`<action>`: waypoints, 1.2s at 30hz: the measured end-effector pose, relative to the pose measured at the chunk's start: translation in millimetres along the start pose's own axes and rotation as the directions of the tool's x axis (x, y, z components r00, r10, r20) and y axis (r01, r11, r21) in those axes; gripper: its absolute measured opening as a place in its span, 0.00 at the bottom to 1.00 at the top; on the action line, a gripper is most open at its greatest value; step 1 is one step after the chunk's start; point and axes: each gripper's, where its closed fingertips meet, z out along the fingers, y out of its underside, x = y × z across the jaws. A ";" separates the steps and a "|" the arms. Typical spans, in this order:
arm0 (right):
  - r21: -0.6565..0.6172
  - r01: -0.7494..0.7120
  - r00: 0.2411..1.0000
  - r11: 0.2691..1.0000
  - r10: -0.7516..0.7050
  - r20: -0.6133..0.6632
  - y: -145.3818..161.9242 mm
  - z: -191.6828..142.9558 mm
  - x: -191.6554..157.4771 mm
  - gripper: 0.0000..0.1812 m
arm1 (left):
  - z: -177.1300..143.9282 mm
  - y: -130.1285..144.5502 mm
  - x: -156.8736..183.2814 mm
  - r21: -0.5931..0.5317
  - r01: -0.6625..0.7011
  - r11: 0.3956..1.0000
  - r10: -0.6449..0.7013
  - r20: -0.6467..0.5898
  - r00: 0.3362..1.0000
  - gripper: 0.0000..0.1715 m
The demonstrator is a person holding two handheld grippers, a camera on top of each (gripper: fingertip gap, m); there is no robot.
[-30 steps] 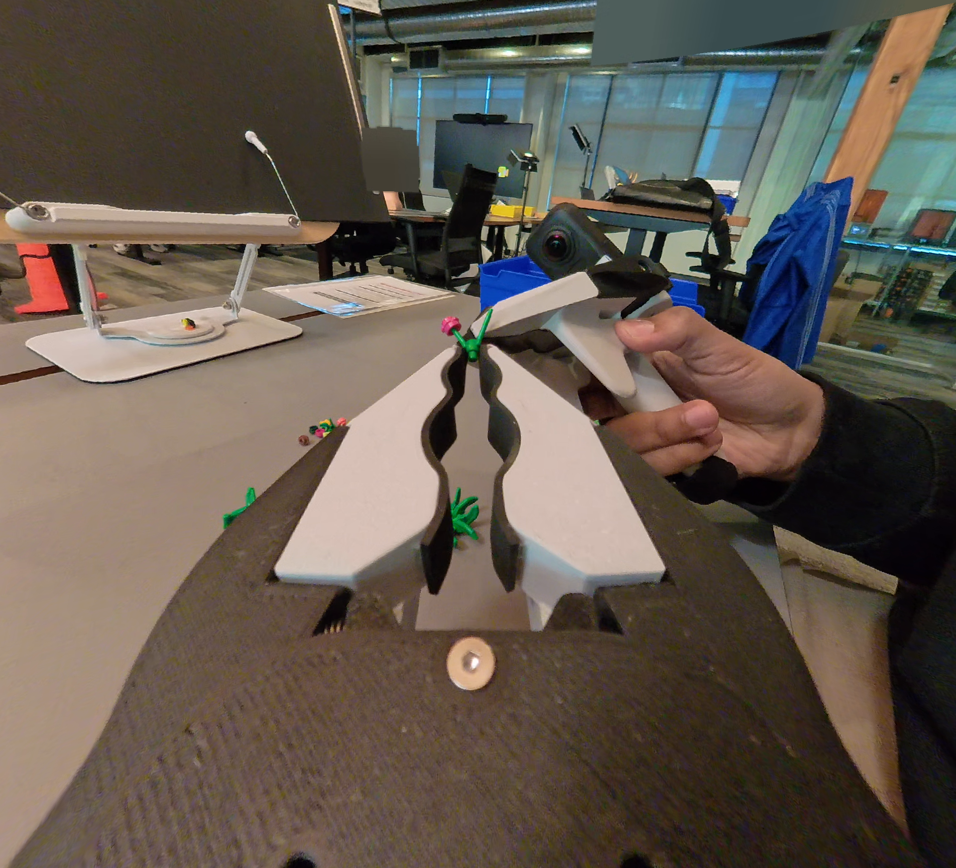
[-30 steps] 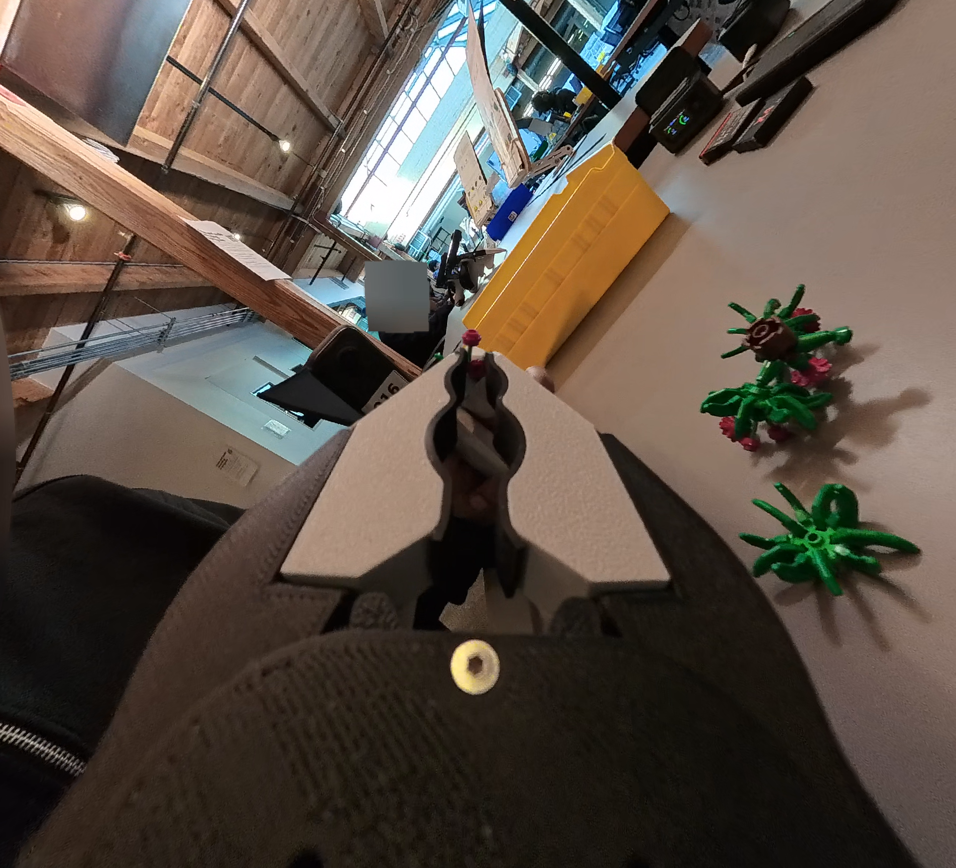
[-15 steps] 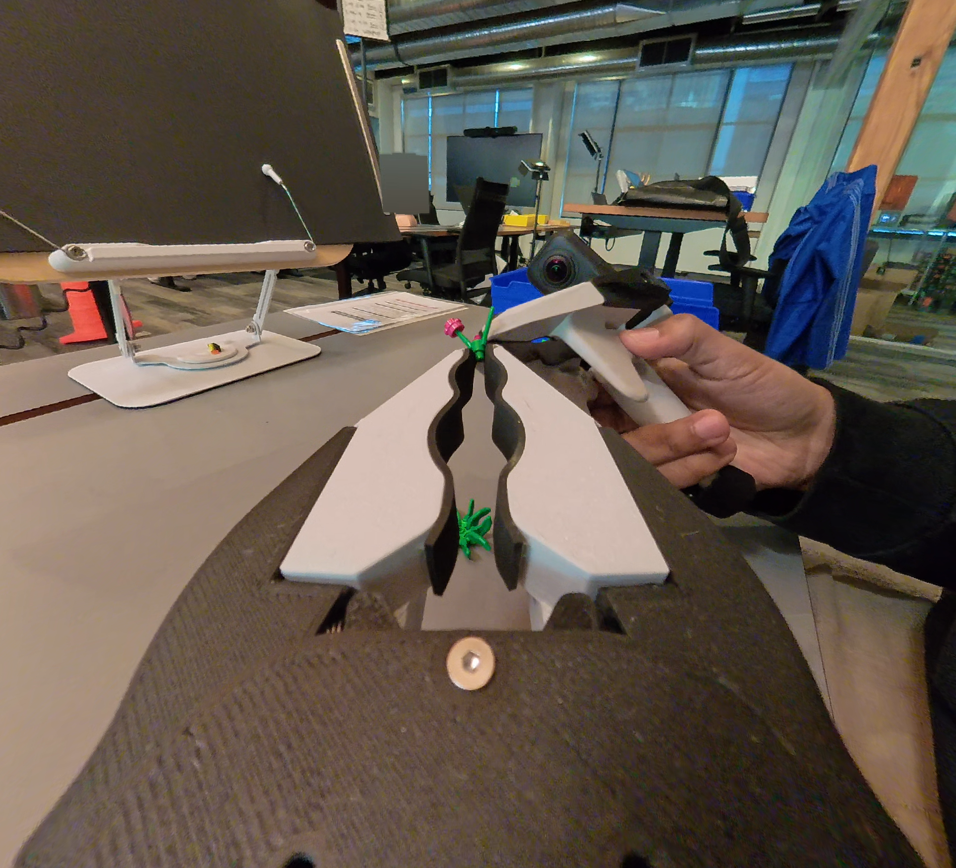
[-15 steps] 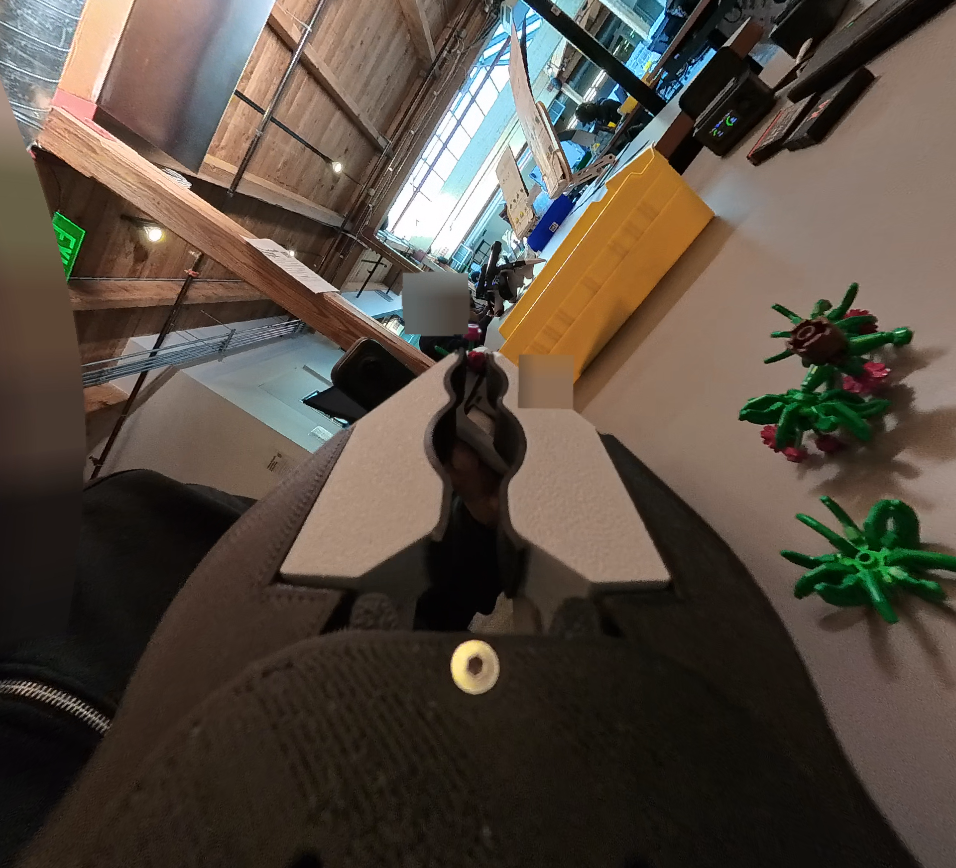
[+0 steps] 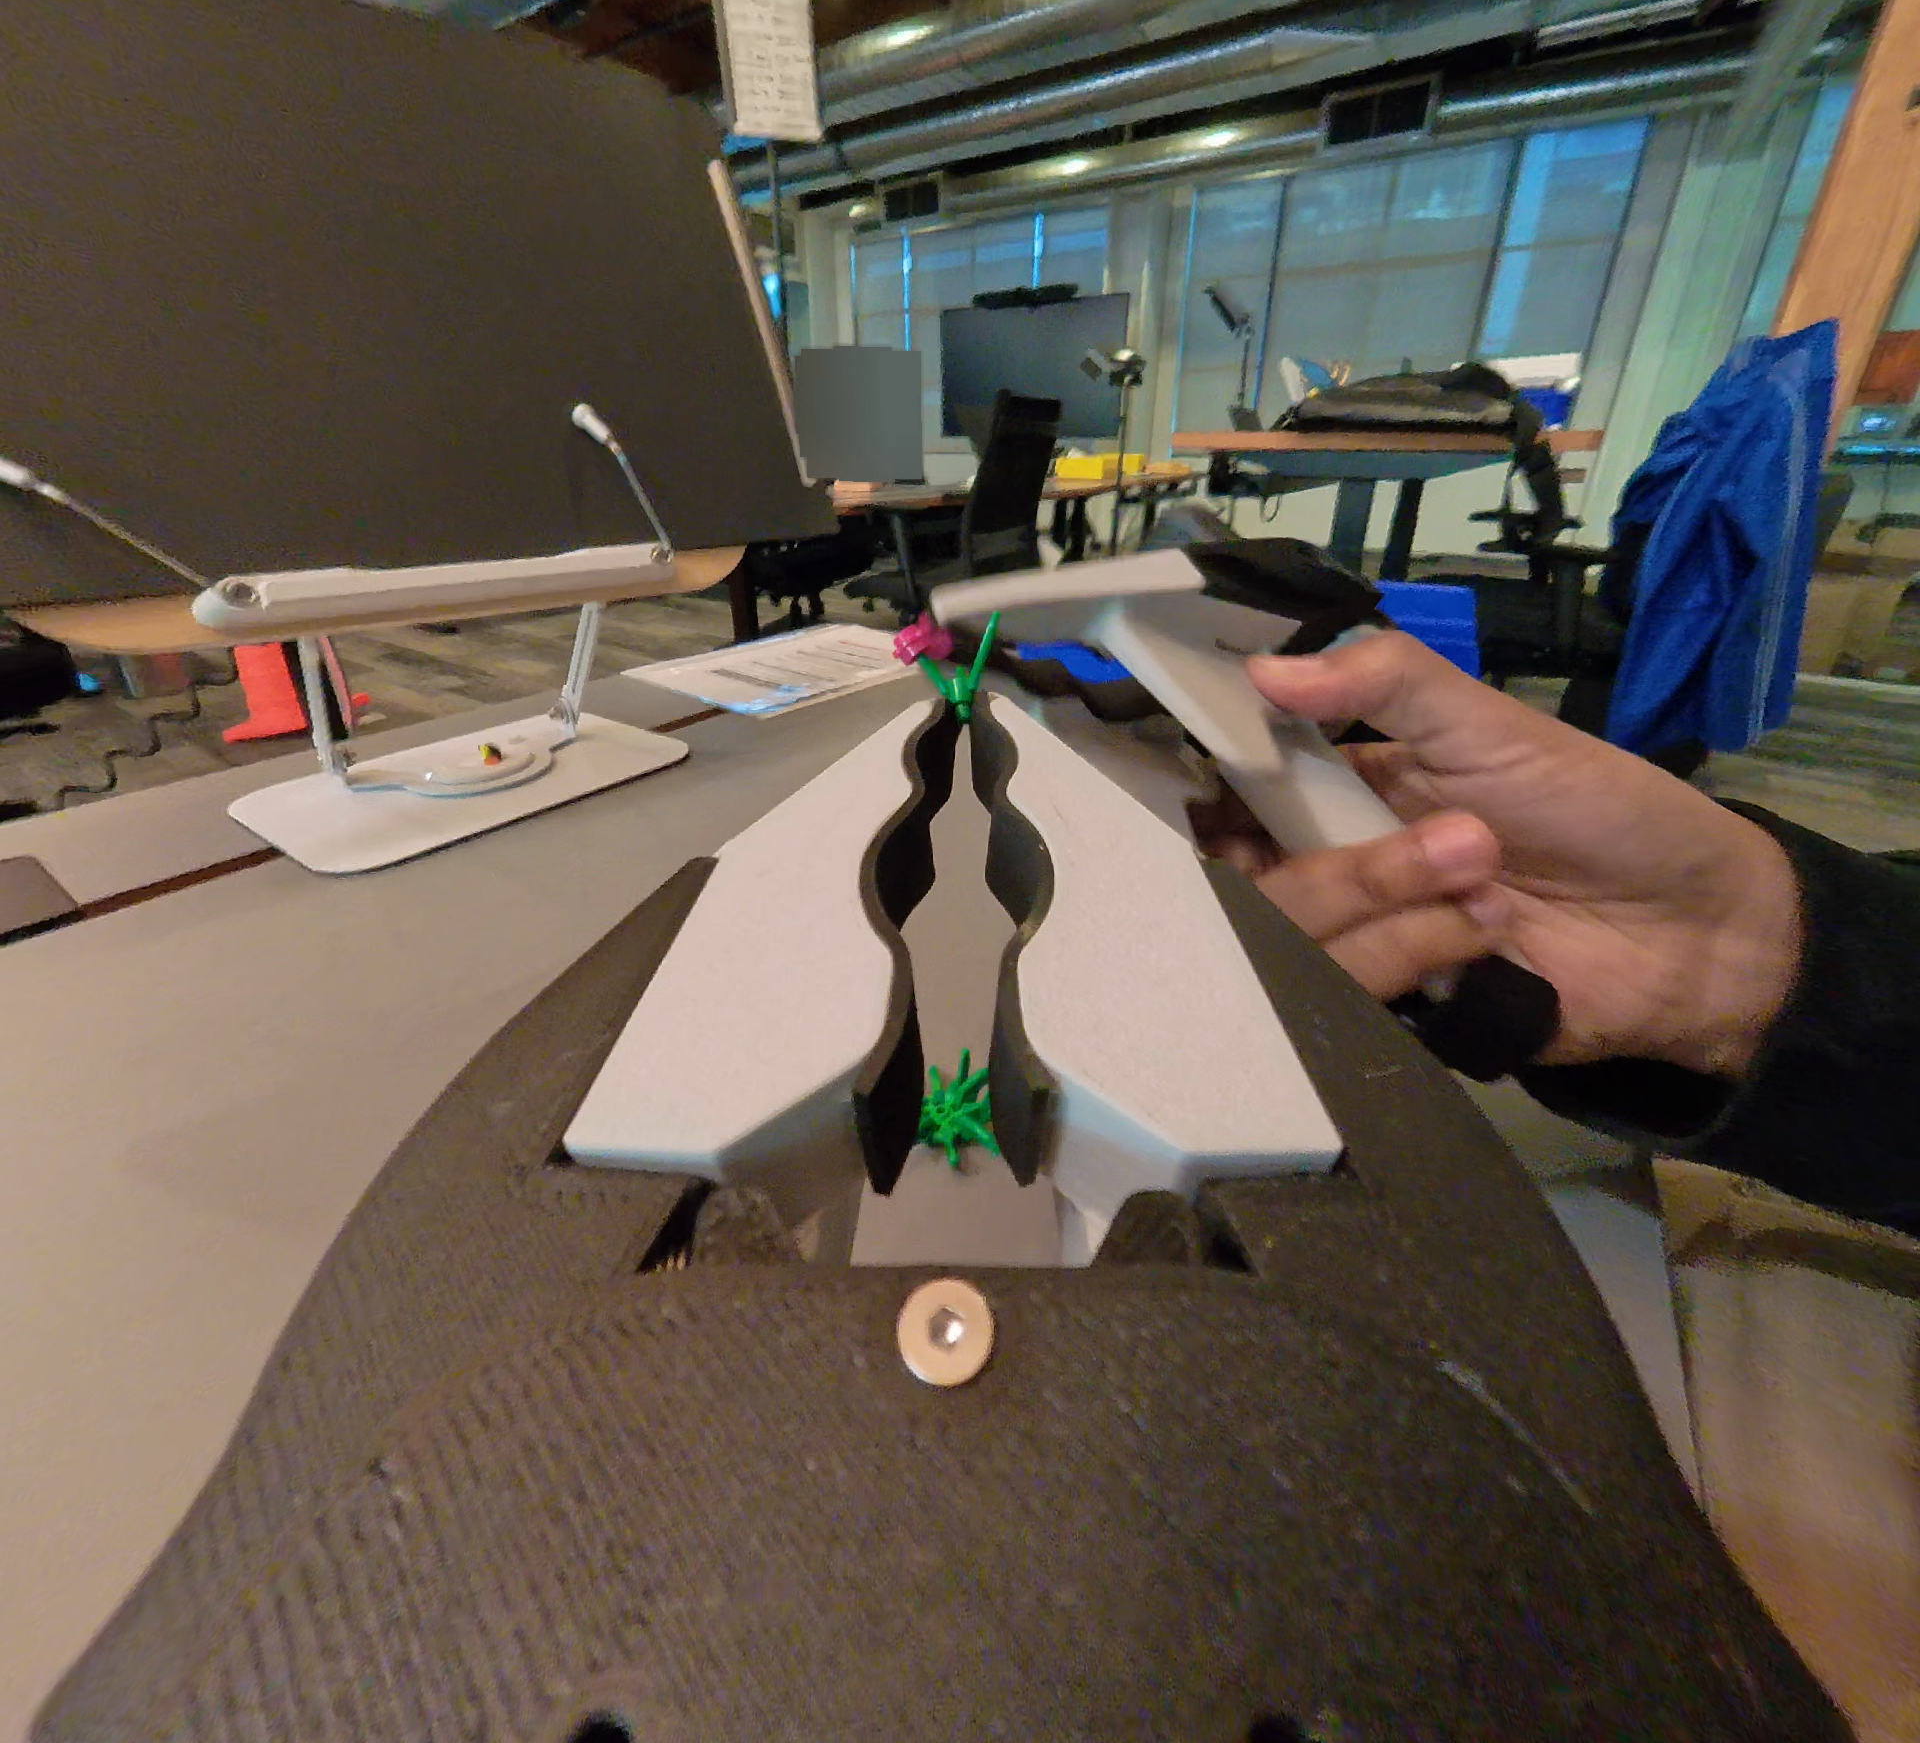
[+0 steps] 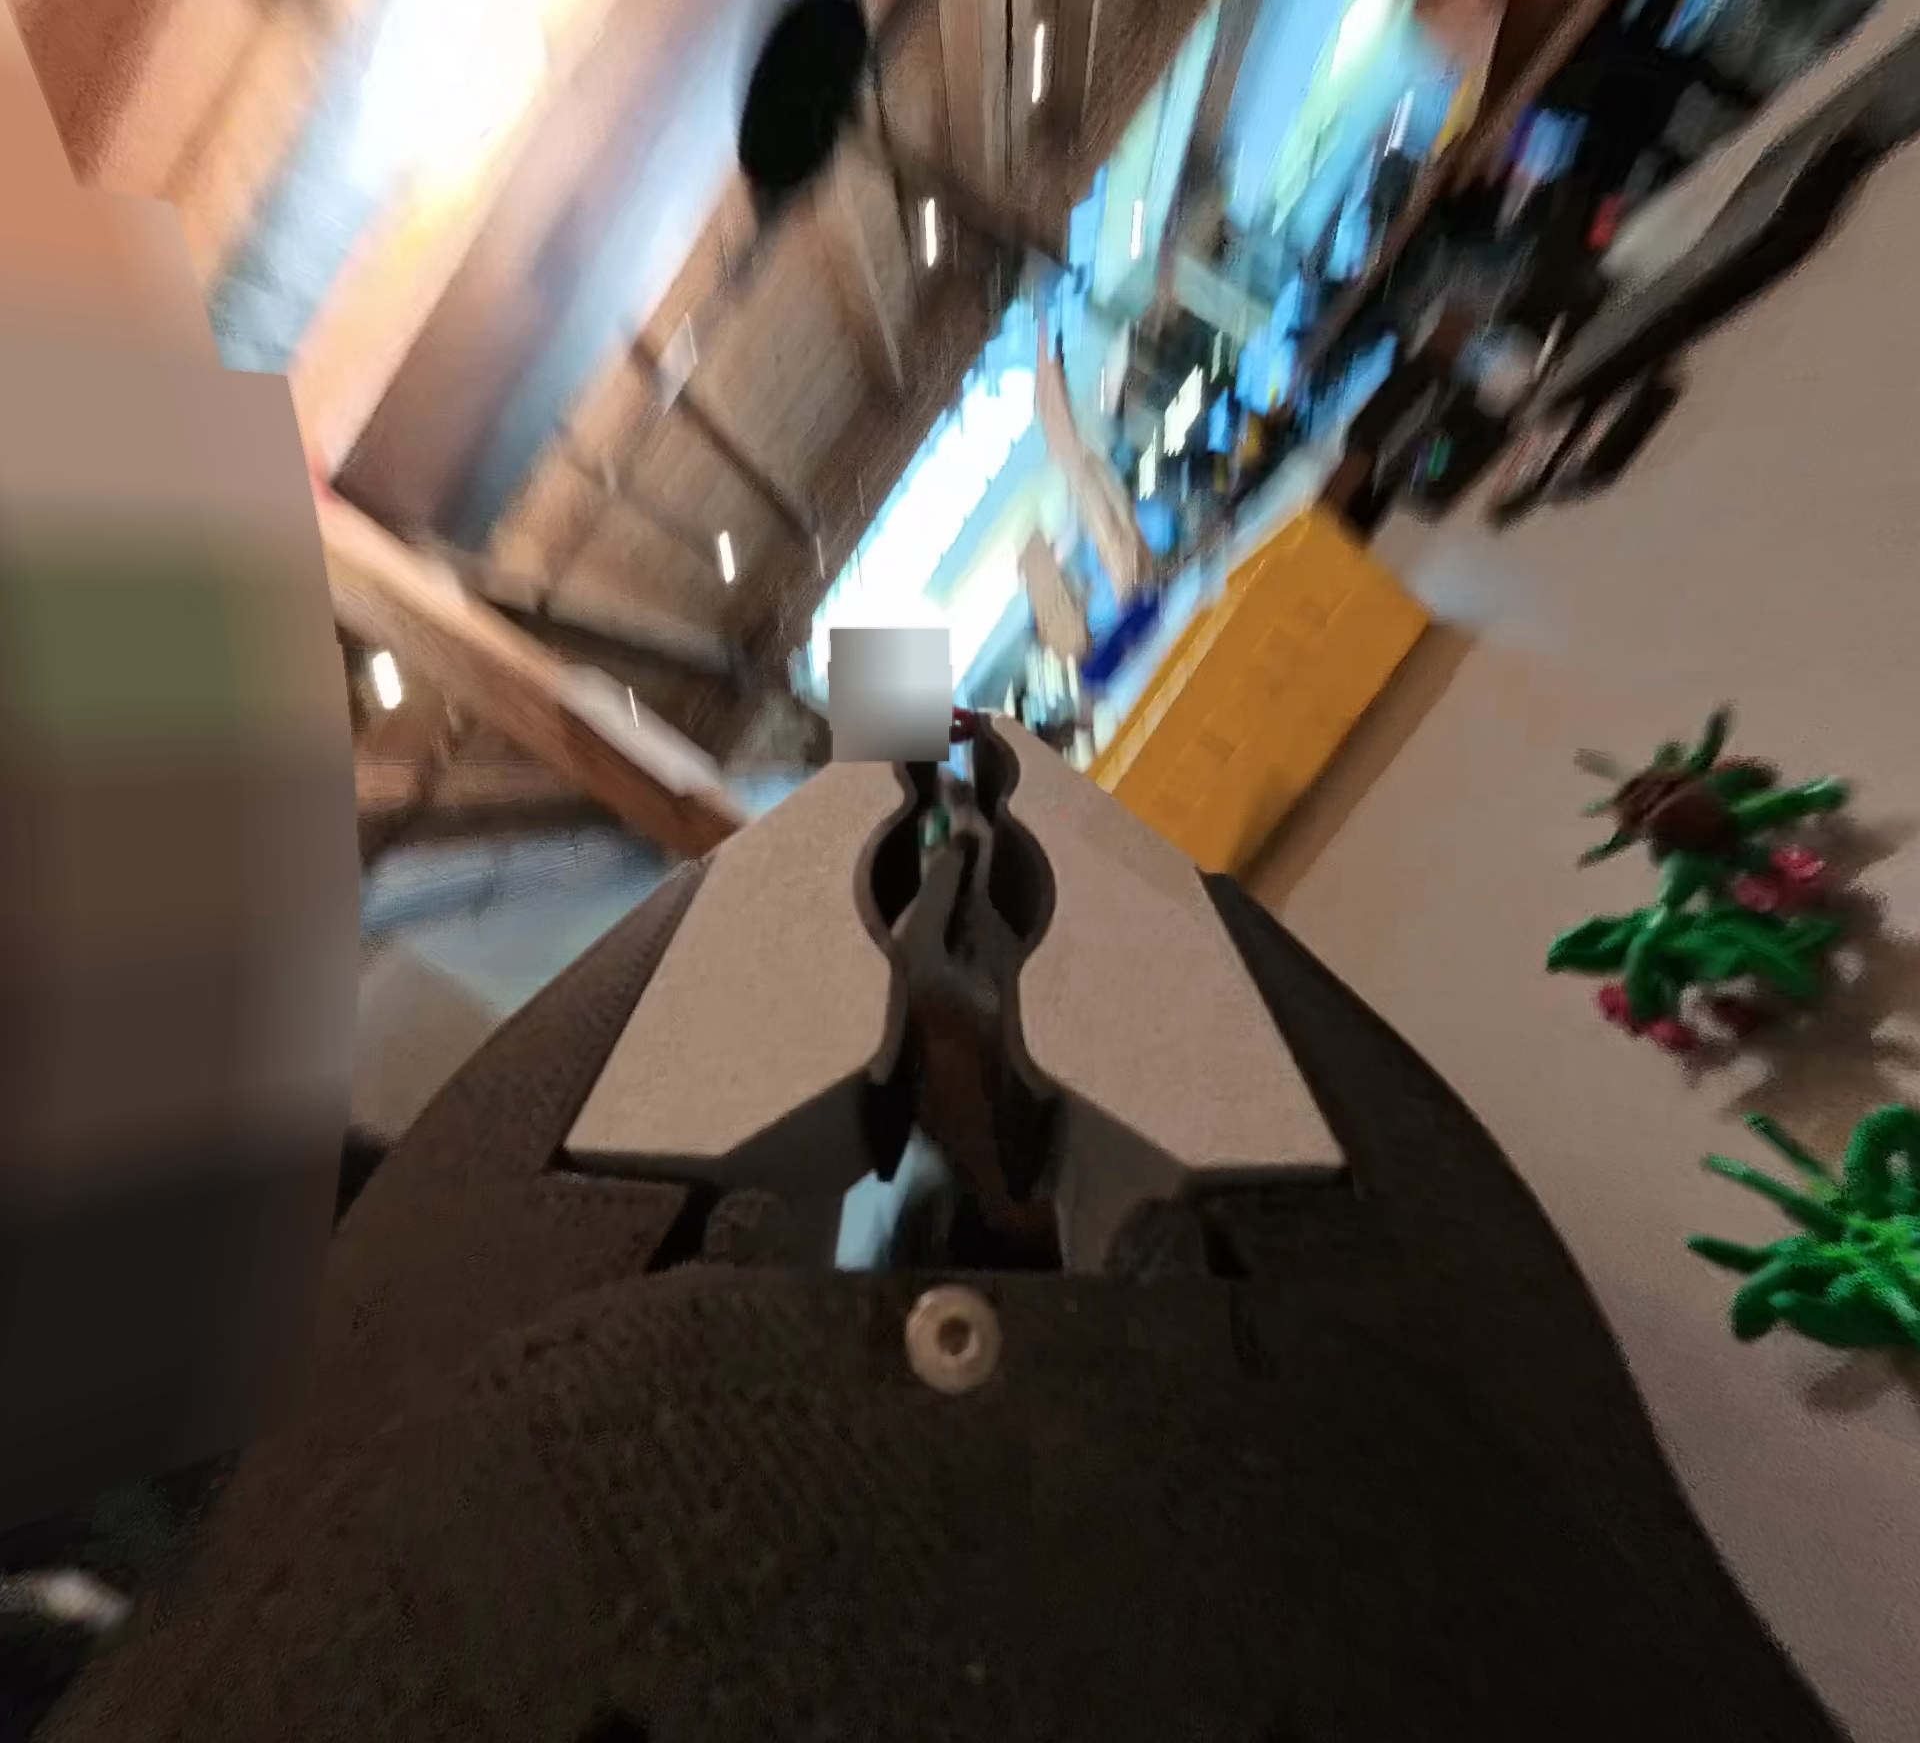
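Note:
My left gripper (image 5: 964, 711) is shut on a thin green toy stem (image 5: 961, 680) that sticks up from its tips and carries a small pink flower (image 5: 921, 644). My right gripper (image 5: 948, 604), held by a hand (image 5: 1558, 904), has its tips right above that stem, touching or nearly touching it. In the blurred right wrist view the right gripper (image 6: 971, 737) looks shut, with a small pink flower piece (image 6: 966, 725) at its tips. A green leaf piece (image 5: 954, 1111) lies on the grey table (image 5: 260, 1018) below the left fingers.
A white stand (image 5: 447, 768) holding a black board is at the back left, with a sheet of paper (image 5: 790, 665) behind. In the right wrist view, an assembled plant with a brown flower (image 6: 1704, 883), a loose green leaf piece (image 6: 1849, 1246) and a yellow bin (image 6: 1268, 685) are on the table. From either gripper's tips it is about 15 centimetres to the green leaf piece (image 5: 954, 1111). Seen from the right wrist view (image 6: 1813, 1246) as well.
The right gripper has tilted flatter and stayed over the stem tip. The right wrist view has gone blurred from motion. The left gripper still holds the stem.

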 end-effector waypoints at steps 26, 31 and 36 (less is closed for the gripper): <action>-0.692 0.223 0.206 0.687 -0.727 -0.655 -39.6 -56.3 198.9 0.08 | -7.2 20.1 -24.9 -0.032 0.047 0.998 -0.045 0.066 0.997 0.00; -0.658 0.261 0.228 0.706 -0.708 -0.669 -44.9 -55.8 184.9 0.12 | -6.2 23.2 -25.8 -0.046 0.055 0.997 -0.052 0.067 0.996 0.00; -0.485 0.391 0.543 0.782 -0.622 -0.565 -39.5 -23.7 111.4 0.12 | -4.1 27.9 -23.6 -0.075 0.018 0.997 -0.012 0.069 0.998 0.00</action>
